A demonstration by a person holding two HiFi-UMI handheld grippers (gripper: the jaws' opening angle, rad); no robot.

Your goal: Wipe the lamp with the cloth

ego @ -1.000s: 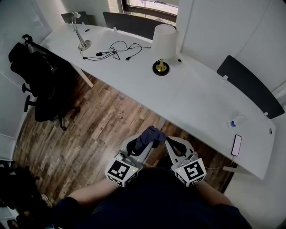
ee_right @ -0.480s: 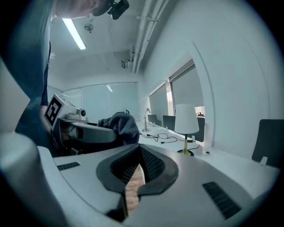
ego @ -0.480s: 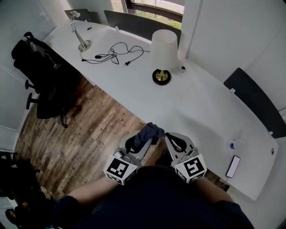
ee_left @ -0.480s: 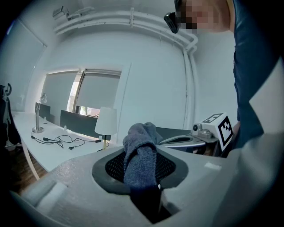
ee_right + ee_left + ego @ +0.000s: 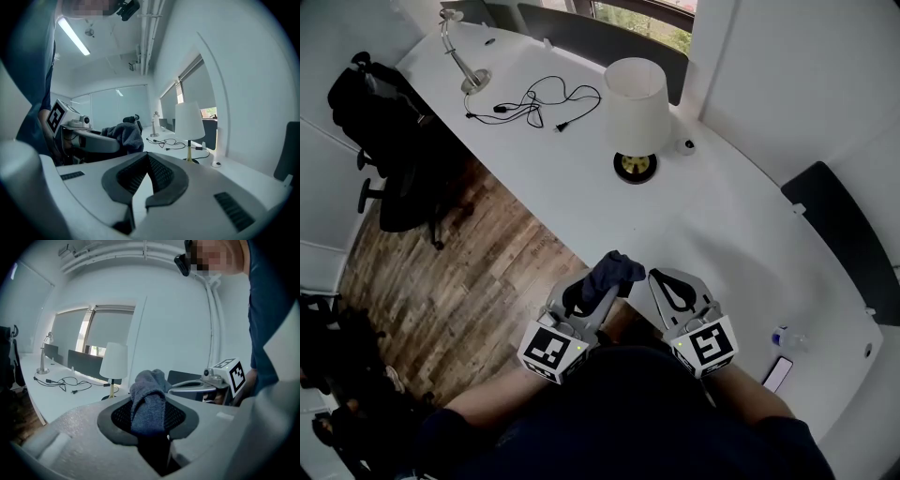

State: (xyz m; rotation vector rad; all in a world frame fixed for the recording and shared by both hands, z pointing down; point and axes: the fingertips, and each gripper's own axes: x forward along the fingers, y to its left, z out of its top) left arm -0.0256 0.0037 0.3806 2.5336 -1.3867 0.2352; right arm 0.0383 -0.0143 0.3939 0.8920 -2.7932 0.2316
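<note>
- Surface (image 5: 722, 225): long, white, curved; runs from upper left to lower right.
- Wood floor (image 5: 478, 272): shows on the surface's near side, under the left tongs.
- Office chair (image 5: 389, 141): black, at the surface's left end, on the floor.
- Lamp (image 5: 636, 103): white shade, dark round base with brass centre; upright near the surface's far edge, well apart from both tongs.
- Left tongs (image 5: 607, 289): clamped on the cloth, held over the surface's near edge.
- Right tongs (image 5: 656, 276): just beside the left, jaws together with nothing between them.
- Cloth (image 5: 617, 270): dark blue-grey, bunched, rising above the left jaws.
- Cables (image 5: 534, 98): black, loose, left of the lamp.
- Gooseneck desk lamp (image 5: 459, 56): metal, at the far left end.
- Bottle (image 5: 787, 339), phone (image 5: 776, 374): at the right end.
</note>
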